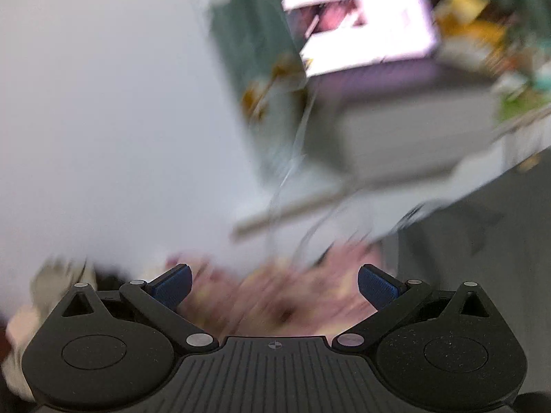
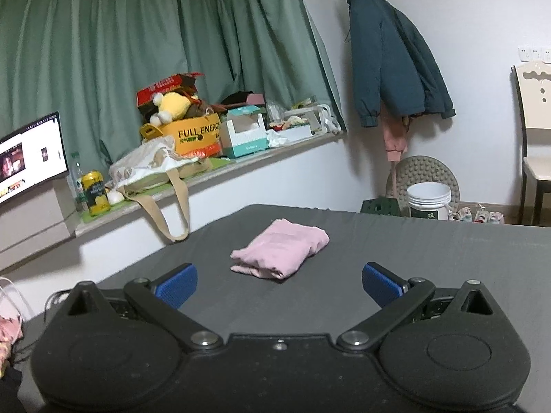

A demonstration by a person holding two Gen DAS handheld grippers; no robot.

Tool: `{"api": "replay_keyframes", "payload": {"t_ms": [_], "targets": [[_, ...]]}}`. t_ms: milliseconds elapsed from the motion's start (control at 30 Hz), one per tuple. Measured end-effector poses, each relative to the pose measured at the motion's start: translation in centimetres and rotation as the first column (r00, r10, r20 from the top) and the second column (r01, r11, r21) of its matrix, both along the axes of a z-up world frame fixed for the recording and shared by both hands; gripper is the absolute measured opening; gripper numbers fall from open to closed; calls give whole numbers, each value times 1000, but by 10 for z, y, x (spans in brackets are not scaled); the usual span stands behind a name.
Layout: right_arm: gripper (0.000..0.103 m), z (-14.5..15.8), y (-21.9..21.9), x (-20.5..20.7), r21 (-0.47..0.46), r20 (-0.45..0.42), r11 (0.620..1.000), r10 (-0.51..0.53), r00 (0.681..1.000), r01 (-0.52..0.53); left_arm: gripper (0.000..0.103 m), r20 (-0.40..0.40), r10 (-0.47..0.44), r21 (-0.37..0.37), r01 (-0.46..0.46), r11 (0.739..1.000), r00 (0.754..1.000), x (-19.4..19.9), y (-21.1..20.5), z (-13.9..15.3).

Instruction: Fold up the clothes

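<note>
While the pink garment [image 2: 279, 254] is seen folded on the dark surface [image 2: 430, 251], both hand-held grippers, left [image 1: 274, 287] and right [image 2: 279, 285], are spread wide, empty. Risk: the left view is blurred; hasty swings could disturb the folds.

White walls [image 2: 465, 17]. Green curtains [image 2: 155, 44] drawn across the far side, above a long ledge [image 2: 248, 161] crowded with a yellow cardboard box [image 2: 196, 134], a plush toy [image 2: 174, 105], a teal carton [image 2: 244, 136], a canvas tote [image 2: 155, 172] and a yellow can [image 2: 94, 192]. Lit monitor [image 2: 31, 155] at left. Dark teal jacket [image 2: 389, 51] hangs on the wall; below it, a white bucket [image 2: 428, 201]. Pale chair [image 2: 533, 130] at far right, wall sockets [image 2: 533, 53] above. Dark grey table [image 2: 413, 258] in the foreground. Left wrist view too blurred to read.
</note>
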State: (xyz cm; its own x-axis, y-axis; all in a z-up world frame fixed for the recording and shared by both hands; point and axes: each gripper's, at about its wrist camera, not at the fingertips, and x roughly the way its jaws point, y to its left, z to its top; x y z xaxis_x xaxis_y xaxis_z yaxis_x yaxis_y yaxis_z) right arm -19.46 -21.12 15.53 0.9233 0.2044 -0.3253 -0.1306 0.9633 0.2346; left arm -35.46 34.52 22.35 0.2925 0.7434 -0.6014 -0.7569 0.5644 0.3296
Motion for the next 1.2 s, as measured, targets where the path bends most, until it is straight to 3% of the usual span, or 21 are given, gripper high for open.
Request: {"api": "replay_keyframes", "payload": {"t_ms": [133, 233, 333, 400, 533, 667, 800, 933, 1067, 1200], "targets": [[103, -3, 2, 3, 12, -20, 1000, 1, 1000, -1, 103, -83, 114, -88, -121, 989, 990, 5, 33, -62], [103, -6, 7, 4, -10, -29, 1000, 13, 999, -14, 102, -8, 176, -192, -174, 966, 984, 2, 48, -84], [103, -8, 12, 5, -33, -42, 999, 36, 998, -37, 80, 34, 240, -235, -226, 945, 970, -6, 58, -102], [103, -7, 14, 4, -39, -39, 998, 48, 998, -50, 43, 46, 281, -250, -261, 932, 959, -18, 63, -110], [103, -5, 15, 4, -30, -35, 998, 60, 998, -61, 19, 177, 313, -330, -244, 912, 933, -33, 71, -110], [103, -5, 14, 5, -18, -42, 998, 64, 997, -65, 12, 277, 218, -282, -138, 949, 936, -32, 59, -84], [103, -5, 14, 4, -15, -44, 998, 64, 997, -65, 12, 367, 87, -205, -11, 979, 926, -24, 42, -50], [103, -2, 10, 4, 4, -43, 998, 58, 997, -58, 12, 428, -77, -122, 142, 982, 901, -7, 13, -5], [103, 0, 4, 4, 35, -40, 999, 42, 998, -41, 12, 479, -268, -27, 319, 947, 836, 13, -30, 46], [103, 2, -1, 4, 64, -36, 998, 28, 999, -25, 11, 502, -470, 56, 514, 856, 727, 48, -92, 93]]}}
